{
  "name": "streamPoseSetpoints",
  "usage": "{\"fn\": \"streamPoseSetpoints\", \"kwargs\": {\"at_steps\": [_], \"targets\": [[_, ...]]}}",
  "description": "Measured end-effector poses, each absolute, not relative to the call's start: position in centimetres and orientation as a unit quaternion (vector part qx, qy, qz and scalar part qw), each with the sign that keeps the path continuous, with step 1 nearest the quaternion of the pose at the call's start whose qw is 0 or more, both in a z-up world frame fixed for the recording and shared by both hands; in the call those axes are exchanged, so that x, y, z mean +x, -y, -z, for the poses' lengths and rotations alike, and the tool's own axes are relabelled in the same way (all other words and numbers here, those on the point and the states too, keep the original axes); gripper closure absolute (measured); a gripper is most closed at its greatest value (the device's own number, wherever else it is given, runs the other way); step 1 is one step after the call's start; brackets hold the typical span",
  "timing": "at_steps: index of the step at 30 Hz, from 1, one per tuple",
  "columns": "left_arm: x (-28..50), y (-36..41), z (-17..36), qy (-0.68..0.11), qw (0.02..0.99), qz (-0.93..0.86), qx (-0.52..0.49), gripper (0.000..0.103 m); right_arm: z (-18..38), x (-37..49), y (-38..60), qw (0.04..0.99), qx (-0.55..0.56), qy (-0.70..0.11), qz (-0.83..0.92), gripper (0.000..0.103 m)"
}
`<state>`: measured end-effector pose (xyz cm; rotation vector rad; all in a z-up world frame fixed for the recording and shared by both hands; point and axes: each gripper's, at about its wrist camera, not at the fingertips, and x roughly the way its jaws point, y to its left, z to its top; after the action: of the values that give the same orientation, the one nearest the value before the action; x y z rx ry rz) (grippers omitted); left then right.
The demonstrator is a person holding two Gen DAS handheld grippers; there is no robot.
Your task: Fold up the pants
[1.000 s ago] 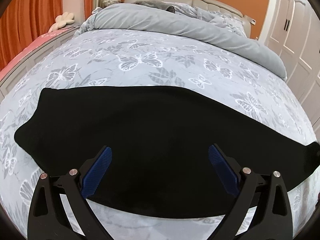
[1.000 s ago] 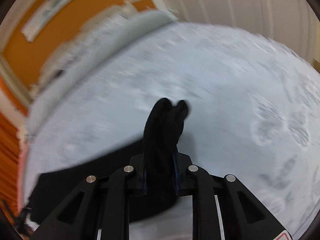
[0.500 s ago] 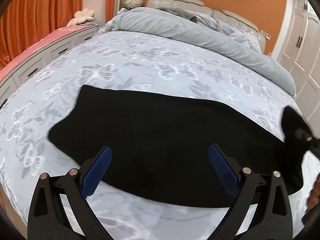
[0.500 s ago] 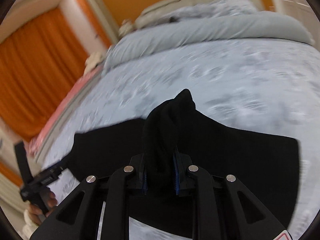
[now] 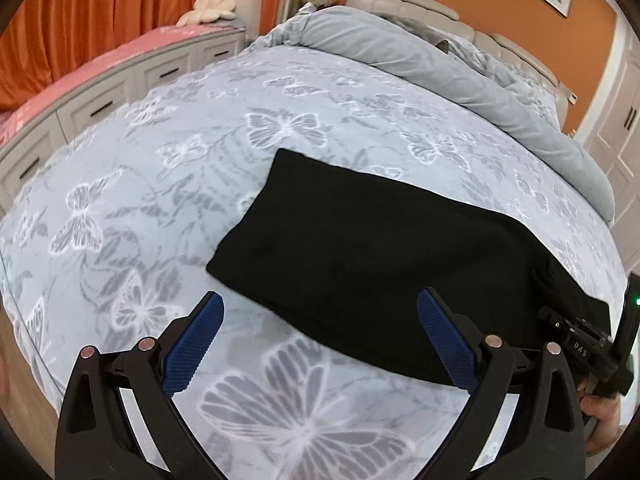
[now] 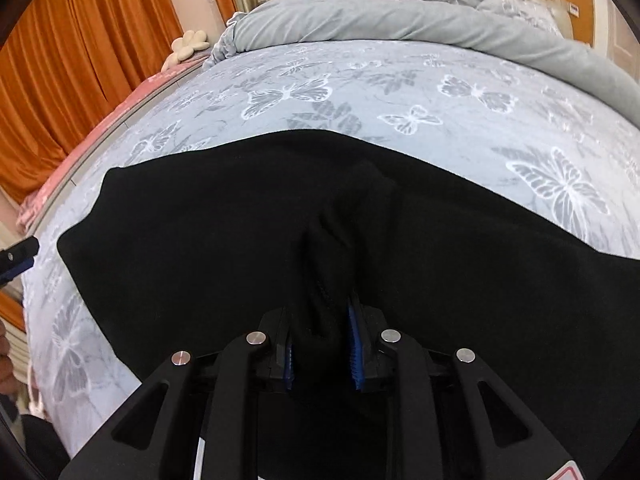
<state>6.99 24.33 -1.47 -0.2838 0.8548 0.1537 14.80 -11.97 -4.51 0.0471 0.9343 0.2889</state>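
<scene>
Black pants (image 5: 380, 248) lie flat on the butterfly-print bedspread, doubled over into a shorter rectangle. In the right wrist view a bunched ridge of the pants (image 6: 200, 232) runs up between the blue pads of my right gripper (image 6: 319, 308). Its jaws are opening, with the cloth still pinched between the pads. My left gripper (image 5: 320, 300) hangs open over the near left edge of the pants and holds nothing. The right gripper (image 5: 580, 348) shows at the pants' right end in the left wrist view. The left gripper's tip (image 6: 16, 256) shows at the left edge of the right wrist view.
A grey duvet (image 5: 440, 64) is rolled back along the head of the bed (image 5: 140, 200), below a padded headboard (image 5: 420, 0). White drawers (image 5: 100, 104) with a pink top and orange curtains (image 5: 100, 12) stand left. White wardrobe doors (image 5: 624, 120) are at the right.
The right gripper carried the pant end across to the left and down onto the rest of the pants, which now look shorter. The left gripper slid sideways and stayed open.
</scene>
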Motion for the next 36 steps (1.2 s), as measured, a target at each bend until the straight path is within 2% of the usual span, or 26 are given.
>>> {"fn": "streamPoseSetpoints", "kwargs": {"at_steps": [5,8,11,13,17,18,19,20,21,28,30,32,34,36], "targets": [[6.7,-25.6,1.7,-0.417,0.889,-0.074,-0.172,0.008,2.7,14.0,10.5,0.893,0.007,-0.427,-0.146,0.083],[6.9,-24.9,1.7,-0.416,0.892,-0.075,-0.158,0.008,4.1,14.1,9.0,0.885,-0.024,-0.441,-0.146,0.083],[7.2,-23.9,1.9,-0.42,0.894,-0.069,-0.143,0.008,4.6,14.0,8.3,0.888,-0.039,-0.436,-0.142,0.076],[7.3,-23.2,2.0,-0.421,0.895,-0.062,-0.134,0.008,3.7,13.7,8.0,0.886,-0.046,-0.436,-0.149,0.066],[7.5,-22.0,1.5,-0.414,0.902,-0.056,-0.109,0.008,-0.5,11.5,9.7,0.898,-0.033,-0.405,-0.169,0.06],[7.4,-21.7,1.4,-0.412,0.903,-0.054,-0.106,0.008,-1.8,10.8,10.8,0.905,-0.029,-0.39,-0.164,0.061],[7.5,-21.4,1.2,-0.409,0.905,-0.048,-0.104,0.008,-2.6,10.3,11.9,0.91,-0.029,-0.385,-0.152,0.069],[7.5,-20.9,1.1,-0.408,0.906,-0.041,-0.104,0.008,-3.2,9.9,13.6,0.913,-0.028,-0.387,-0.125,0.079],[7.6,-20.6,1.0,-0.409,0.906,-0.035,-0.104,0.008,-3.2,9.7,15.2,0.913,-0.023,-0.395,-0.098,0.096],[8.4,-14.4,0.7,-0.414,0.906,0.019,-0.082,0.007,-0.5,9.5,25.9,0.89,0.023,-0.453,0.046,0.097],[8.6,-12.1,0.9,-0.417,0.906,0.033,-0.069,0.007,3.2,10.0,27.7,0.857,0.005,-0.513,0.052,0.099],[8.7,-10.5,1.2,-0.421,0.904,0.042,-0.06,0.007,3.7,9.7,28.4,0.862,0.017,-0.505,0.044,0.1],[8.8,-8.7,1.6,-0.428,0.901,0.055,-0.049,0.007,1.7,9.0,28.1,0.871,0.021,-0.489,0.037,0.098],[9.0,-6.9,2.1,-0.437,0.895,0.079,-0.049,0.007,0.5,8.1,28.2,0.883,0.015,-0.467,0.034,0.09]]}}
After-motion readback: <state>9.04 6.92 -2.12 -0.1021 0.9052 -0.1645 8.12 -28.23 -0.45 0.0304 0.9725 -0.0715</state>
